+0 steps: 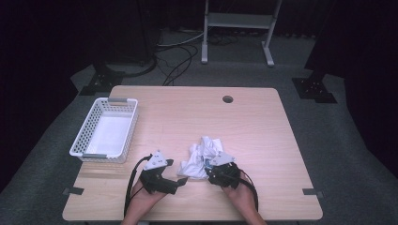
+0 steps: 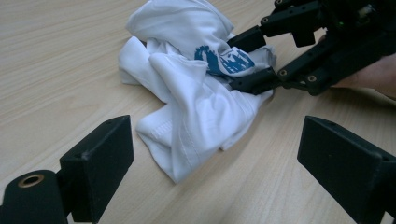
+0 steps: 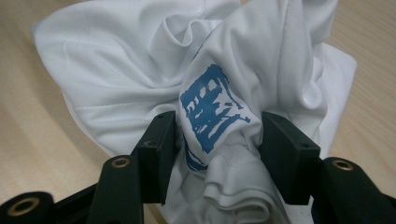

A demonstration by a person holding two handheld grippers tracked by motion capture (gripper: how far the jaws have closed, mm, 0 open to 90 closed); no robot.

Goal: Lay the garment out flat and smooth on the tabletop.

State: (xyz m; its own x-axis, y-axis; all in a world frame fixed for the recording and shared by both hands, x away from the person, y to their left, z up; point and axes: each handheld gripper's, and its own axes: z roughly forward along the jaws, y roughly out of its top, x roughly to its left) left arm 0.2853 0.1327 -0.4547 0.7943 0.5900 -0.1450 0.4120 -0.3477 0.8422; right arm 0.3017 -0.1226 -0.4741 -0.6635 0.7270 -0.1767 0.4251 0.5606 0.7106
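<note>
The right gripper is closing its jaws around a bunched fold of the crumpled white shirt, at the blue print, while the shirt is lying on the counter directly ahead of it. The left gripper is waiting with jaws wide apart, the shirt's near hem just ahead. Next, it probably needs to be pinching that hem so both can spread the cloth.

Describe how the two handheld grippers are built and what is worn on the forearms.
Both the left gripper and the right gripper are black, with blocky rectangular jaws on bolted links showing brass-coloured rivets. Each carries a grey three-cornered plate on top and trails a black cable back along the forearm. The forearms show no sleeves.
</note>
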